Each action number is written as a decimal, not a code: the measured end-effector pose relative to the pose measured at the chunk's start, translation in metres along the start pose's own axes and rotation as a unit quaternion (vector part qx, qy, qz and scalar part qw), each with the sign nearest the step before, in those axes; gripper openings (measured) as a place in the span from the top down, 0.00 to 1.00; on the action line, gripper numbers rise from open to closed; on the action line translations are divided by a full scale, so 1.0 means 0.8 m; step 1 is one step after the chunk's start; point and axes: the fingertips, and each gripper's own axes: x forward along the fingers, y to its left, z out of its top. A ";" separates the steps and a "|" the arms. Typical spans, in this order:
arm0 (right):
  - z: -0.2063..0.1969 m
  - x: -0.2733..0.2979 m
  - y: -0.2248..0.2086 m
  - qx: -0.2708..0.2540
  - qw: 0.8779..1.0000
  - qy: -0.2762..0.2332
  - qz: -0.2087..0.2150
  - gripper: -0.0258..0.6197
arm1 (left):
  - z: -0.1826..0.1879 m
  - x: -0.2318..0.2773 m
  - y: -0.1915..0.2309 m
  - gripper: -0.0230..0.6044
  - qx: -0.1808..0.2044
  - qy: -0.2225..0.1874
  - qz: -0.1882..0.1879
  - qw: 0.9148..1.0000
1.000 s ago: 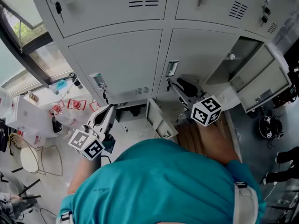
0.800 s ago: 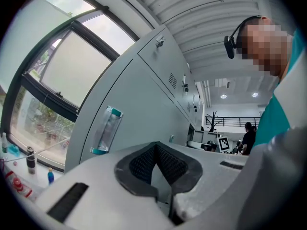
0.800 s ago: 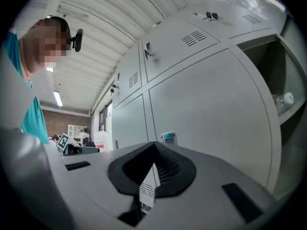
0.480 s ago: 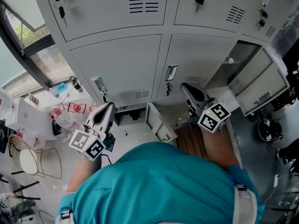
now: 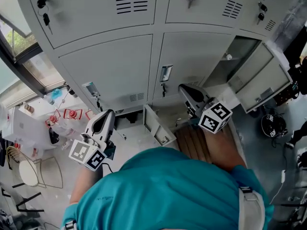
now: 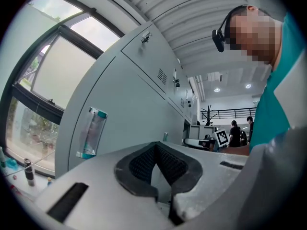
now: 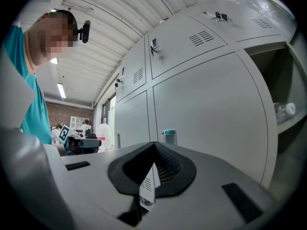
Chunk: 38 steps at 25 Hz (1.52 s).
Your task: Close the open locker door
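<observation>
Head view shows your right hand-held gripper (image 5: 182,88) held out level in front of the grey locker bank (image 5: 110,66). Its tips are near a closed door, just down and right of that door's teal-capped handle (image 5: 165,73). From this view you cannot tell whether the tips touch the metal. In the right gripper view the jaws of this hand-held gripper (image 7: 154,143) are pressed fully together at the tips and grip nothing. Only a thin pale vented panel edge (image 7: 149,183) shows through the gap behind the tips. Two doors stand open. The low open locker door (image 5: 154,123) is down and to the left of the right hand-held gripper, swung out toward you and apart from it. The wide-open locker door (image 5: 266,78) is well off to its right. Between that door and the right hand-held gripper is the bare compartment (image 5: 232,56), with a bottle (image 7: 283,110) on its shelf. Your left hand-held gripper (image 5: 108,114) is further left of the right one, beyond the low door and nearer to you. The left gripper view shows its jaws meeting at the tips and empty, facing another closed door.
</observation>
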 end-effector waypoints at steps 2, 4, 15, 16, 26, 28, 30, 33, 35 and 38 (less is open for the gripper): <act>-0.004 -0.006 -0.006 -0.002 1.000 0.006 -0.001 0.96 | -0.007 0.007 -0.008 0.96 -0.005 0.003 -0.008 1.000; -0.008 -0.015 -0.015 0.001 1.000 0.013 -0.004 0.96 | -0.015 0.017 -0.020 0.96 -0.009 0.008 -0.015 1.000; -0.005 -0.180 -0.119 0.009 0.999 0.001 -0.047 0.96 | -0.054 0.141 -0.176 0.96 0.006 0.041 -0.071 0.997; -0.003 -0.203 -0.134 0.009 0.999 -0.002 -0.049 0.96 | -0.058 0.157 -0.198 0.96 0.008 0.042 -0.074 0.996; 0.039 -0.472 -0.297 0.020 0.998 -0.033 -0.050 0.96 | -0.117 0.327 -0.433 0.96 0.009 0.063 -0.118 0.991; 0.046 -0.521 -0.333 0.017 0.997 -0.042 -0.061 0.96 | -0.132 0.358 -0.469 0.96 0.015 0.072 -0.126 0.989; 0.049 -0.559 -0.362 0.012 0.996 -0.049 -0.076 0.96 | -0.142 0.380 -0.496 0.96 0.026 0.079 -0.133 0.988; 0.048 -0.593 -0.394 0.017 0.996 -0.050 -0.077 0.96 | -0.147 0.404 -0.522 0.96 0.037 0.084 -0.141 0.986; 0.046 -0.603 -0.410 0.027 0.997 -0.049 -0.062 0.90 | -0.148 0.417 -0.537 0.96 0.043 0.085 -0.148 0.984; 0.042 -0.605 -0.425 0.035 0.998 -0.044 -0.019 0.80 | -0.150 0.433 -0.557 0.96 0.048 0.084 -0.159 0.982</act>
